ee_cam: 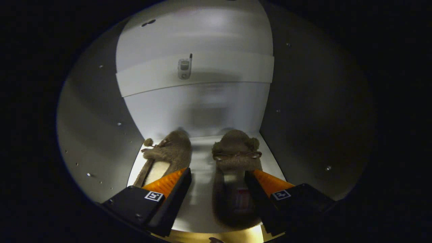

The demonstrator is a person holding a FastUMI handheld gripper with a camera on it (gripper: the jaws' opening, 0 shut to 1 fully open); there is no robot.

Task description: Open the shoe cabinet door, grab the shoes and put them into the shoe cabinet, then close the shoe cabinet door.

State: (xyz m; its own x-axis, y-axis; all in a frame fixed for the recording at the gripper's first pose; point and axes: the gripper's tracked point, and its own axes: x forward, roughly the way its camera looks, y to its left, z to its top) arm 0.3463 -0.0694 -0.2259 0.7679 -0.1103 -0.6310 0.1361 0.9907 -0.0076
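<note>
Inside the white shoe cabinet (101, 135), two furry shoes (236, 152) rest on its floor; tool (219, 175) spread open, seemingly gripping nothing.

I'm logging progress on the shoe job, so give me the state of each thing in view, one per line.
Claw: open, holding nothing, reaching into the cabinet.
Left slipper: lying on the cabinet floor, toe towards the back, just ahead of the left finger.
Right slipper: lying on the cabinet floor, toe towards the back, its heel between the fingers, close by the right one.
Cabinet: open, both slippers inside.
Shelf: in place above the slippers, with a small grey item on its front edge.
</note>
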